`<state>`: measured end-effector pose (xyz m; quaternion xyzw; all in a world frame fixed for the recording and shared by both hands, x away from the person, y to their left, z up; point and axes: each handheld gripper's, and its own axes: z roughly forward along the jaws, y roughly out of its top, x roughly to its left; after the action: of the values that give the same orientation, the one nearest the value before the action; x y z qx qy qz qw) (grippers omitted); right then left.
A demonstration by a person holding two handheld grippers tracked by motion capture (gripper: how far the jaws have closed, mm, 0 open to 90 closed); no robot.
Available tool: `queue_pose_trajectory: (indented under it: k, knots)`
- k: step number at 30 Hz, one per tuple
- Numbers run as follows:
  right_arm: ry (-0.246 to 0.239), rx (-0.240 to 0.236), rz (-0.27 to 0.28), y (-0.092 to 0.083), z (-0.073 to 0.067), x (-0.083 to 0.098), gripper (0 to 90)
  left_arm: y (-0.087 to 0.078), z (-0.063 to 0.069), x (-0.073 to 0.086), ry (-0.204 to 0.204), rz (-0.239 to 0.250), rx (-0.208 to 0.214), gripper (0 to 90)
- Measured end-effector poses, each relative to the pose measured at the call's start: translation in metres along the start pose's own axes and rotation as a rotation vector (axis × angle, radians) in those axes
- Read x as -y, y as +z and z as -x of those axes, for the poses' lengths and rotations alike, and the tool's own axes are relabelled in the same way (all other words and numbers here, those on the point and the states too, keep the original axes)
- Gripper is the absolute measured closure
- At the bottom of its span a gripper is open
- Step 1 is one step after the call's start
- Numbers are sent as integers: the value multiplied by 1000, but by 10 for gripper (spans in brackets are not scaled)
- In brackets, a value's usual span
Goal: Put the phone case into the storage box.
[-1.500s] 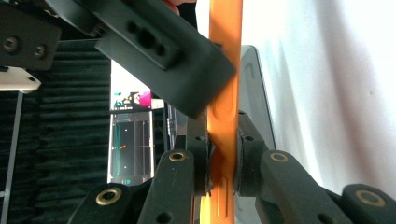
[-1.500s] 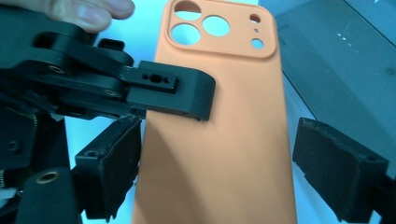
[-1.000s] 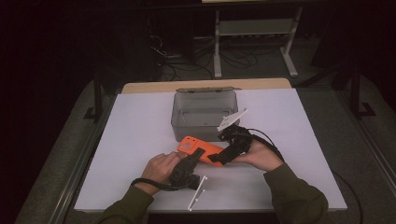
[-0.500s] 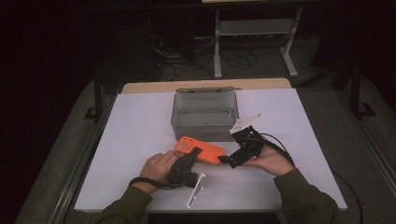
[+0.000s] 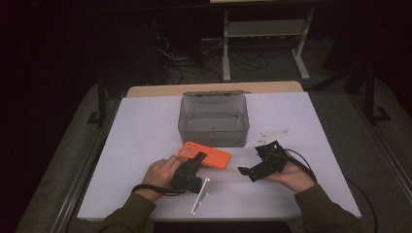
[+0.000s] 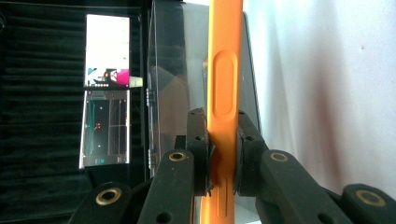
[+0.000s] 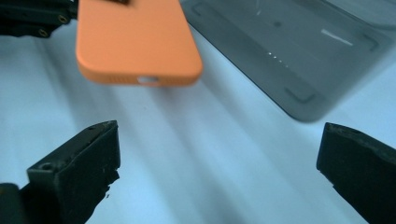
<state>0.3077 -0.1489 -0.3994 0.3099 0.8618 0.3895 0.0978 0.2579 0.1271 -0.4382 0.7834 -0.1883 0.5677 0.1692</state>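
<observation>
Left hand (image 5: 163,174): at the near left of the white table (image 5: 145,126), wrapped round the left gripper (image 5: 193,164), a black cable looping under the wrist.
Left gripper: jaws clamped on the orange phone case (image 5: 205,155); in the left gripper view the two black pads (image 6: 200,144) press on both faces of the case's thin edge (image 6: 223,93), so the grip is tight with the case between them.
Orange phone case: just in front of the clear box (image 5: 214,119), near its front wall but apart from it; its left end is in the left gripper's jaws and the rest reaches right toward the table's middle. From the right gripper view its flat back and port end (image 7: 135,46) show above the table, a shadow beneath.
Clear box: grey-tinted, see-through, lid off or folded back at the far rim, standing at the table's middle toward the far edge. Nothing lies inside it; the bare floor shows through the walls (image 7: 289,51).
Right gripper (image 5: 250,172): held in the right hand (image 5: 291,174) to the right of the case and well clear of it; its jaws have just been opening and now stand wide apart, with only bare table between them (image 7: 219,168).
</observation>
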Motion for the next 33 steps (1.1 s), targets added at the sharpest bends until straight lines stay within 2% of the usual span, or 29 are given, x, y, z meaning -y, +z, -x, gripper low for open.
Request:
queue_pose_trajectory:
  k: [4, 7, 14, 17, 22, 27, 33]
  knots:
    - [25, 25, 4, -2, 1, 14, 0, 0, 0, 0, -5, -3, 2, 794]
    - [20, 52, 8, -3, 1, 24, 0, 0, 0, 0, -6, -5, 2, 794]
    - [33, 109, 53, -5, 0, 40, 0, -1, 0, 1, -11, -2, 0, 795]
    - [49, 134, 67, -5, -1, 47, 0, 0, -1, 1, -25, 4, 0, 794]
    - [63, 132, 61, -4, 0, 58, 0, 0, -2, 2, -51, 5, 8, 794]
    - [61, 130, 47, -2, 1, 58, 0, 1, -5, 4, -104, 19, 22, 794]
    - [65, 128, 49, -2, 1, 58, 0, 2, -7, 5, -140, 26, 34, 794]
